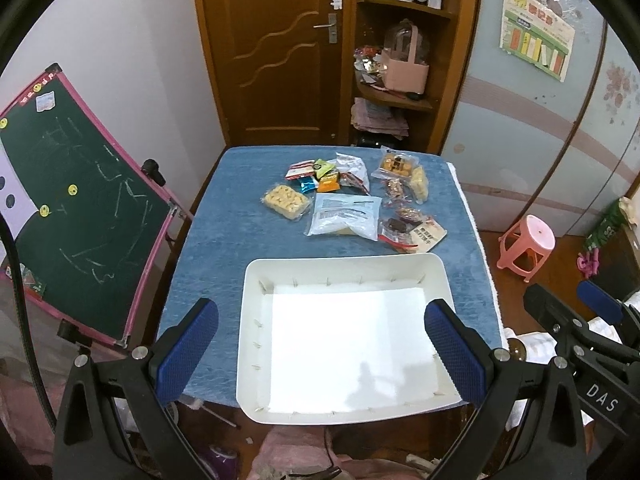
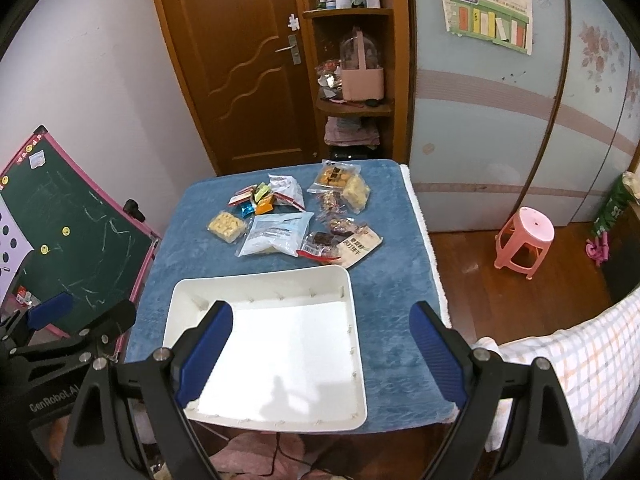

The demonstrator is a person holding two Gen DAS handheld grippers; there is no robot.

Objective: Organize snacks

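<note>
An empty white bin (image 1: pixel 436 276) (image 2: pixel 356 320) stands at the near edge of a table with a blue cloth (image 1: pixel 224 248) (image 2: pixel 396 280). Beyond it lies a pile of snack packets: a tray of yellow biscuits (image 1: pixel 286 200) (image 2: pixel 226 225), a large clear bag (image 1: pixel 346 216) (image 2: pixel 276 234), a brown packet (image 1: pixel 430 234) (image 2: pixel 360 246) and several small wrappers (image 1: pixel 320 174) (image 2: pixel 260 198). My left gripper (image 1: pixel 322 354) is open and empty, above the bin's near part. My right gripper (image 2: pixel 322 356) is open and empty, above the bin's right side.
A green chalkboard with a pink frame (image 1: pixel 76 216) (image 2: pixel 68 236) leans left of the table. A pink stool (image 1: pixel 528 246) (image 2: pixel 524 240) stands on the floor at the right. A wooden door (image 1: pixel 276 48) and corner shelves (image 1: pixel 396 92) are behind. A checked cloth (image 2: pixel 580 368) lies near right.
</note>
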